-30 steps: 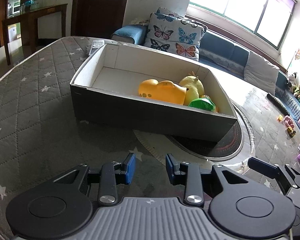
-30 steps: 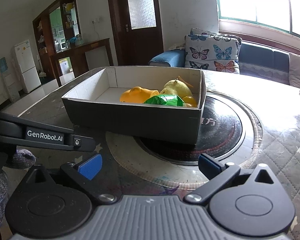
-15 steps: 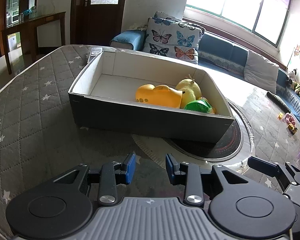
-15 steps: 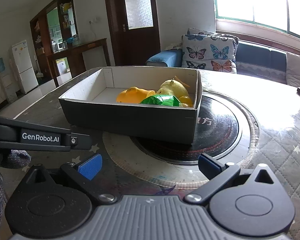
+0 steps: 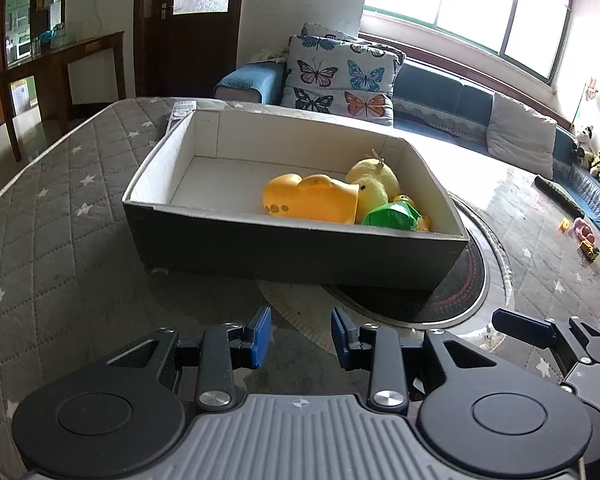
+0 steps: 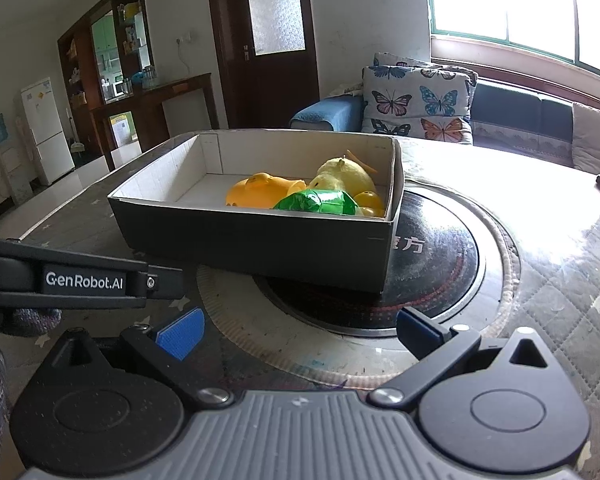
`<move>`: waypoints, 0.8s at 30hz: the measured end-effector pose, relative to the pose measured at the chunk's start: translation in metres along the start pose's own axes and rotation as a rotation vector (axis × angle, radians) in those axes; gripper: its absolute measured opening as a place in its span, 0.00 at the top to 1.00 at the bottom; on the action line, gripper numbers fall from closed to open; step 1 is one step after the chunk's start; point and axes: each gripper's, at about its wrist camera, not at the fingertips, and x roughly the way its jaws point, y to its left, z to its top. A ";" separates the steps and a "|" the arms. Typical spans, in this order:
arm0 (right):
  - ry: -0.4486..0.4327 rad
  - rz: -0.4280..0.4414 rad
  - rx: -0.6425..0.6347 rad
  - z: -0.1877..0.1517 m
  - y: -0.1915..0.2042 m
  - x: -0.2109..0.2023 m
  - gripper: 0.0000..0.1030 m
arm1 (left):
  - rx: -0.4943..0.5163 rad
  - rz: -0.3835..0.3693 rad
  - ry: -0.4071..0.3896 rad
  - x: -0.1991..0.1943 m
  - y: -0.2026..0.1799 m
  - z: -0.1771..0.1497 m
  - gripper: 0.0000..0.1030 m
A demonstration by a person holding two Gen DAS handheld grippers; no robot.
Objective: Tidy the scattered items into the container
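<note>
The dark-sided cardboard box with a pale inside [image 5: 236, 240] sits in the middle of the table, partly over a round black glass hotplate [image 5: 466, 284] set into the tabletop. Three toys are bunched in its right-hand end: an orange plastic duck-shaped toy [image 5: 308, 198] lying on its side, a fluffy yellow plush chick [image 5: 374, 184] behind it, and a green-shelled toy turtle [image 5: 396, 214] against the near wall. The rest of the box floor is bare white.

Nearer to me, both tools hang over the grey quilted table cover with white stars [image 5: 52, 240], short of the box. The left gripper [image 5: 301, 334] has its blue pads partly apart with nothing between them. The right gripper [image 6: 296, 330] is spread much wider, likewise empty-handed.

Off to the right edge of the table lie a few small toys [image 5: 584, 236] and a black remote [image 5: 558, 196]. Beyond stands a sofa with butterfly-print cushions [image 5: 340, 80].
</note>
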 end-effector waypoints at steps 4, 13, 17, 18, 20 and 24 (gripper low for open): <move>0.004 0.000 0.002 0.001 -0.001 0.003 0.00 | 0.012 0.009 -0.007 0.002 -0.001 0.004 0.66; 0.016 -0.009 -0.003 0.006 -0.002 0.010 0.00 | 0.036 0.020 -0.012 0.009 -0.003 0.011 0.66; 0.022 -0.010 -0.004 0.008 -0.002 0.014 0.00 | 0.050 0.025 -0.011 0.013 -0.003 0.014 0.66; 0.024 -0.011 -0.005 0.009 -0.002 0.015 0.00 | 0.052 0.025 -0.010 0.014 -0.003 0.015 0.66; 0.027 -0.011 -0.006 0.010 -0.003 0.018 0.00 | 0.054 0.026 -0.010 0.016 -0.003 0.017 0.66; 0.030 -0.013 -0.008 0.014 -0.004 0.021 0.00 | 0.056 0.026 -0.012 0.019 -0.003 0.021 0.66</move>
